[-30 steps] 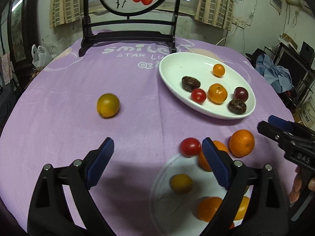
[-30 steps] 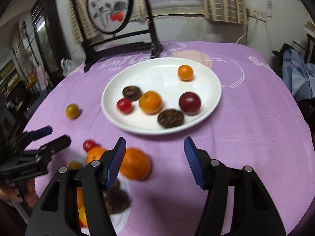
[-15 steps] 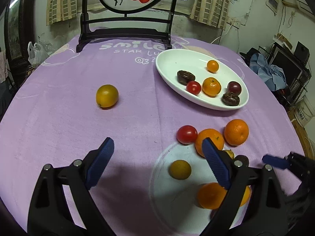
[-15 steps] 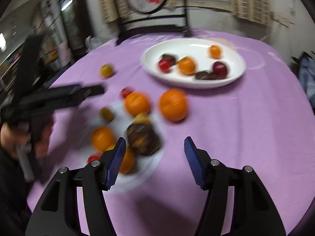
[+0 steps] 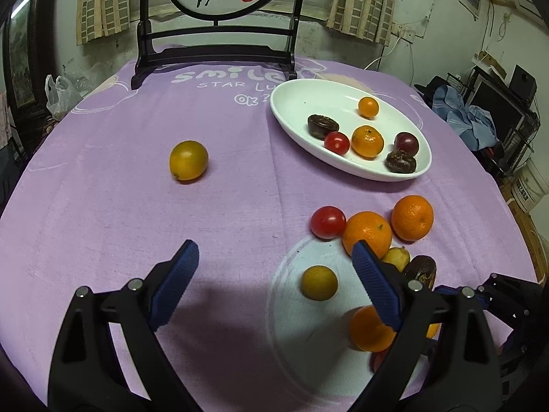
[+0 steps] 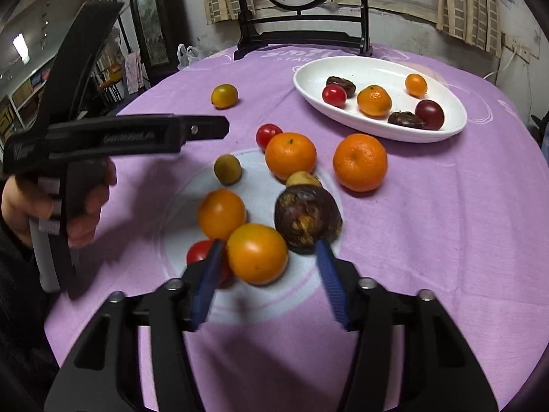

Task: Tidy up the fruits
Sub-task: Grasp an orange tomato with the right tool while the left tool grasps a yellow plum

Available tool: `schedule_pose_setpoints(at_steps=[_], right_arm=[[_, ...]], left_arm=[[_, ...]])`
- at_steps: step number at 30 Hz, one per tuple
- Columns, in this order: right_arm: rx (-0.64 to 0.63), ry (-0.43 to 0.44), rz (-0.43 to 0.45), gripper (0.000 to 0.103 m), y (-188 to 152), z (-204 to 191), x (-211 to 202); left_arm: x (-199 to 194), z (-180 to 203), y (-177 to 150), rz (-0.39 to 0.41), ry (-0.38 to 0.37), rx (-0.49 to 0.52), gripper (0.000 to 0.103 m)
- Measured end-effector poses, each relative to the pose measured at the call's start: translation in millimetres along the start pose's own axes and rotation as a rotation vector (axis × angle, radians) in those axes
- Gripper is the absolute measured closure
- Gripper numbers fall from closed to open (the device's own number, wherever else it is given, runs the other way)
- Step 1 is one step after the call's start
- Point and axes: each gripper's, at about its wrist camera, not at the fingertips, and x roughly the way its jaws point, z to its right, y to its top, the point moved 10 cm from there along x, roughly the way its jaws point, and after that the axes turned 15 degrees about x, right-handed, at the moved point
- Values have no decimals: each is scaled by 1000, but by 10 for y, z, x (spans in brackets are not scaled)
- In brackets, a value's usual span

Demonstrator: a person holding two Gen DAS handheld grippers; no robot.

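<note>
Loose fruit lies on a pale round patch of the purple cloth: two oranges (image 6: 360, 162), a red tomato (image 6: 267, 134), a dark brown fruit (image 6: 307, 218), and small yellow and orange ones. My right gripper (image 6: 269, 244) hangs low over this cluster. Its jaws are closing around a smooth orange fruit (image 6: 257, 254), with a gap still showing at the right pad (image 6: 329, 281). My left gripper (image 5: 274, 250) stands wide open and empty above the cloth, left of the cluster. A white oval plate (image 5: 284, 110) at the back right holds several fruits.
A lone yellow-orange fruit (image 5: 188, 159) sits apart on the cloth at the left. A black wooden stand (image 5: 212, 58) with a round painted panel rises at the table's far edge. A person's hand (image 6: 85, 202) holds the left gripper's handle.
My right gripper has swung from facing the white plate to low over the near cluster, and its jaws have narrowed around the orange fruit. The left gripper has barely moved.
</note>
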Motion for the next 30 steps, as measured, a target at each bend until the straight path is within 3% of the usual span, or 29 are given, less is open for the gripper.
schedule_pose_setpoints(at_steps=[4, 10, 18, 24, 26, 28, 29, 30], right_arm=[[20, 33, -10, 64, 6, -64, 38], [55, 60, -27, 64, -23, -46, 8], [106, 66, 59, 65, 104, 122, -234], [121, 40, 69, 65, 122, 222, -238], [114, 45, 75, 65, 126, 197, -254], [116, 43, 81, 65, 127, 208, -267], [120, 40, 82, 65, 129, 217, -273], [127, 33, 89, 65, 139, 244, -276]], left_arm=[[105, -17, -73, -46, -8, -12, 11], [256, 13, -185, -104, -20, -17, 10], [268, 149, -175, -67, 7, 63, 10], [296, 211, -199, -77, 13, 107, 11], [314, 182, -196, -75, 8, 87, 17], [324, 204, -194, -72, -41, 70, 54], [319, 223, -193, -72, -46, 75, 59], [313, 250, -189, -71, -49, 91, 71]])
